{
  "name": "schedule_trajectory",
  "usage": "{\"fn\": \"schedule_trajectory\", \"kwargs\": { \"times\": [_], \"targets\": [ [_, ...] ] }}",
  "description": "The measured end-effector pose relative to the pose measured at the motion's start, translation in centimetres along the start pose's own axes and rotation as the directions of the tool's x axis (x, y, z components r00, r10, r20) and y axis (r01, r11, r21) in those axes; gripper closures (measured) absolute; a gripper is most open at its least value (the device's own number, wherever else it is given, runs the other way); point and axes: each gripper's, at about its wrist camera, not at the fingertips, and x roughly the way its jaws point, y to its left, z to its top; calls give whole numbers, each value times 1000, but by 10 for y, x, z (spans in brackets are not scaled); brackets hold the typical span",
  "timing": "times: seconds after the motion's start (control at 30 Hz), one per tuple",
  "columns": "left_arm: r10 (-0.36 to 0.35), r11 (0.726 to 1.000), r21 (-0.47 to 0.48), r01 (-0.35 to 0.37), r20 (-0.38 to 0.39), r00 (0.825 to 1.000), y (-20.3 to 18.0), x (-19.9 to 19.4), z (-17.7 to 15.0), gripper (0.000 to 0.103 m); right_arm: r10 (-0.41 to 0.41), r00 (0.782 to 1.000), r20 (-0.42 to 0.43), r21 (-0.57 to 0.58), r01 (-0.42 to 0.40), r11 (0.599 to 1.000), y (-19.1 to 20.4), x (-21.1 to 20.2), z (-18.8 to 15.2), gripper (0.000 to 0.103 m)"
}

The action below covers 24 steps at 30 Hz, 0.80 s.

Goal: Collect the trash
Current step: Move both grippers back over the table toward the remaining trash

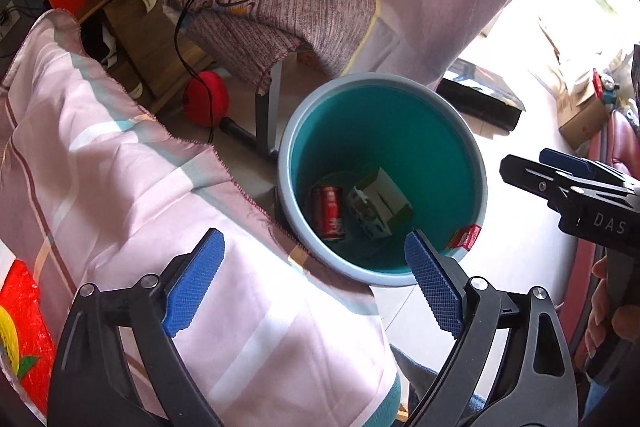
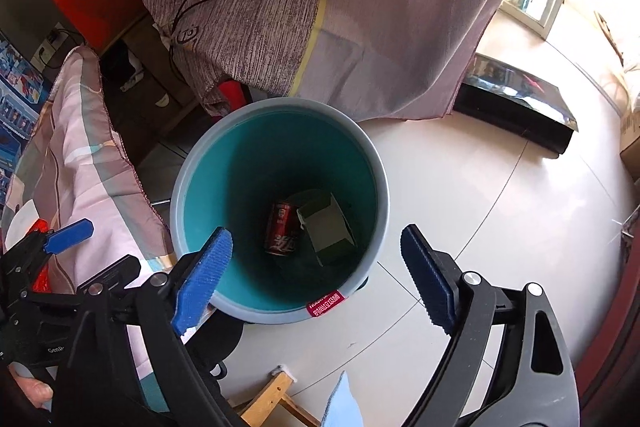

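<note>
Both pairs of fingers stand wide apart and hold nothing. The left gripper (image 1: 314, 281) hangs over the edge of a striped sheet (image 1: 120, 167), with the bin (image 1: 382, 277) just beyond at 1 o'clock. The right gripper (image 2: 316, 279) hangs above the bin's near rim. The bin stands on the tiled floor (image 2: 480, 211); inside lie a red can (image 2: 282, 229) and, touching it at 3 o'clock, a carton (image 2: 328, 231).

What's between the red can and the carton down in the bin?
Nothing; the can and carton lie side by side on the bin floor, apparently touching, seen in both wrist views.
</note>
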Motion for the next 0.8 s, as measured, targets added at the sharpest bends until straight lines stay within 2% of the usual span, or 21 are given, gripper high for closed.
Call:
{"fn": "schedule_trajectory", "kwargs": {
  "times": [0.33,0.47,0.8],
  "targets": [
    [8,998,-60,-5,42,999,30,-39,-29,11,27,1000,0,-36,-27,999,36,-17,-8,20],
    [26,994,-106,-19,66,997,54,-61,-48,11,56,998,-16,-76,-57,996,65,-20,-14,17],
    [94,971,-232,-62,126,988,121,-115,-101,9,101,993,-53,-251,-112,962,164,-26,-38,17]
  ]
}}
